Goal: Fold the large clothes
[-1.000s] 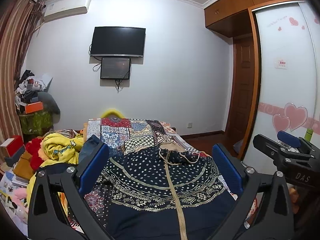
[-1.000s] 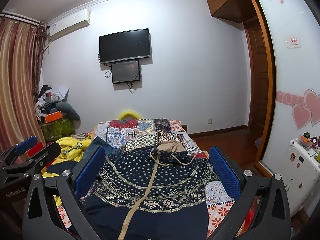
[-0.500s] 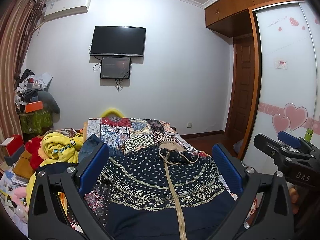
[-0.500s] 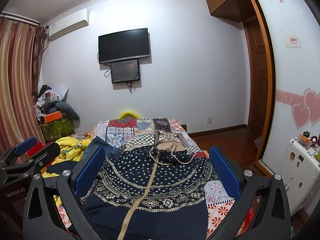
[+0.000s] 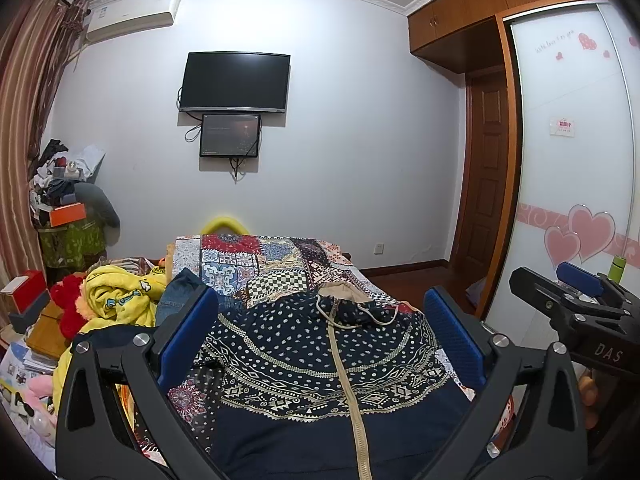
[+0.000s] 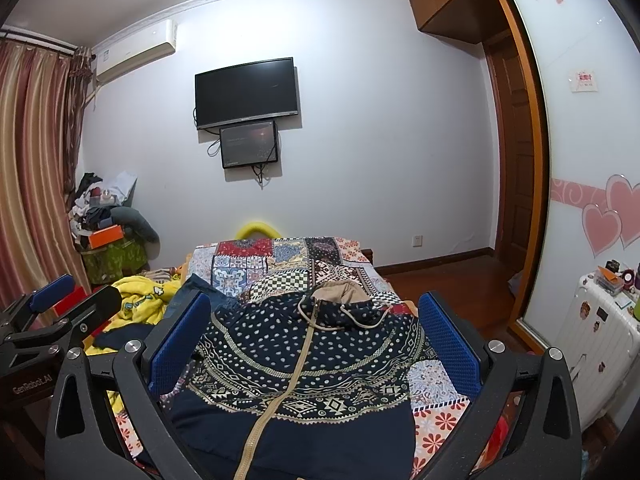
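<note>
Soft matt cloth on the hoodie [image 5: 320, 364], printed with pale dots and bands, with a beige zip [image 5: 352, 400] and cord down the front; printed patchwork cloth on the quilt [image 5: 276, 264] beneath. Matt black plastic on the left gripper [image 5: 320, 336] and right gripper [image 6: 312, 332], with bright metal screws and blue, finely dimpled pads [image 5: 454, 334]. Glossy brown wood on the floor [image 6: 444, 276] and wardrobe [image 5: 464, 4], fleecy yellow cloth on the blanket [image 5: 116, 296].

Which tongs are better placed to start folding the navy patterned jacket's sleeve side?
Probably left. The left tongs hang open over the jacket, whose zipper runs nearly centred; from the open right tongs it slants leftward. Margin is slight.
</note>
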A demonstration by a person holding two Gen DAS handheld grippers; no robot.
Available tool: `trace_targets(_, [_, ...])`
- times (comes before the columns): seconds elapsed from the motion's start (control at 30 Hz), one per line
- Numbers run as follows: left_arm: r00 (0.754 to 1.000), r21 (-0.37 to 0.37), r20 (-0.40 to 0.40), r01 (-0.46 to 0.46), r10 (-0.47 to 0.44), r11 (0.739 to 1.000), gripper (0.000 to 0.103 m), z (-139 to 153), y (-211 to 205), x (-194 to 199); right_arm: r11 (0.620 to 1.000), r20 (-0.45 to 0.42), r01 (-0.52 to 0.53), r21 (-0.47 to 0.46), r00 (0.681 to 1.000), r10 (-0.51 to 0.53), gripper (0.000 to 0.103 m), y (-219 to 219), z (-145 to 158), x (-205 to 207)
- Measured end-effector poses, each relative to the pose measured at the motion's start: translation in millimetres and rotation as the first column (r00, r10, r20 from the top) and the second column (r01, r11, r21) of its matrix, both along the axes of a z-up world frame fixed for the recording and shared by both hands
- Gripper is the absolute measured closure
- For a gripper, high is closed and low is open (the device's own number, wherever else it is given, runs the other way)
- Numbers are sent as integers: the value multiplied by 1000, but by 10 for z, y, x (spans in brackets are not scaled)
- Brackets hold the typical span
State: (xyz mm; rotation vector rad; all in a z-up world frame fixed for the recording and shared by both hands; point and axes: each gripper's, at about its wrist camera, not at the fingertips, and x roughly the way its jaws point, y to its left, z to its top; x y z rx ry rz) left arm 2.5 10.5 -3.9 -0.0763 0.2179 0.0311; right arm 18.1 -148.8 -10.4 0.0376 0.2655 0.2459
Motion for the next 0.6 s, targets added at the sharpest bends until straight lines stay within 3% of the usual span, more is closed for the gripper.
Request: trace_targets(0.6, [1000, 5, -6, -1, 1, 1000, 0, -8, -15, 33, 1000, 1, -2, 6, 1000, 2, 0, -27, -7, 2])
